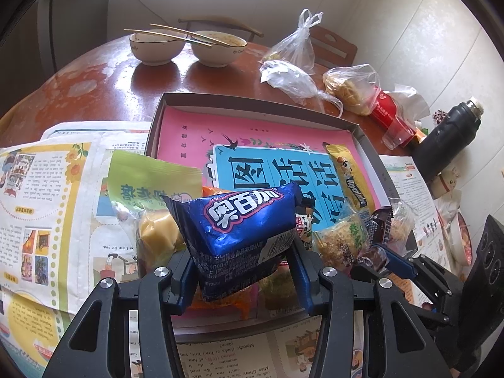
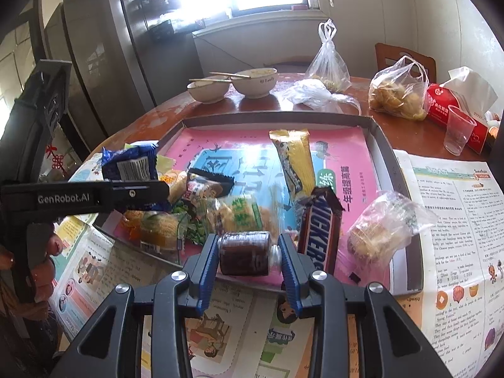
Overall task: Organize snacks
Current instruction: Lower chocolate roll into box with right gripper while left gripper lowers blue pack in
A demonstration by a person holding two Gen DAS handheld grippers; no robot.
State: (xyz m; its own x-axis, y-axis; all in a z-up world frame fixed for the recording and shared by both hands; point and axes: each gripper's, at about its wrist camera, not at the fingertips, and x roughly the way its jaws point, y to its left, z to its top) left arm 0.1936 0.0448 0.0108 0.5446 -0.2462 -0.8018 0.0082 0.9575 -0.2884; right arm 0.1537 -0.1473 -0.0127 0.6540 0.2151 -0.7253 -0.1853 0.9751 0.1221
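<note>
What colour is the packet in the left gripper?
Shiny blue packet with white-and-pink lettering, clearest in the left wrist view.

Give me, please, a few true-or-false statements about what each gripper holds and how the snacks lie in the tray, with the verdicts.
1. The left gripper is shut on a blue snack packet. True.
2. The right gripper holds the Snickers bar. False: it is shut on a small dark wrapped snack; the Snickers bar lies in the tray beside it.
3. Chopsticks rest across the two bowls at the far side of the table. True.
4. The clear plastic cup stands inside the tray. False: it stands on the table outside the tray, by the red tissue pack.
5. The yellow snack bar lies in the tray on the pink book cover. True.
</note>
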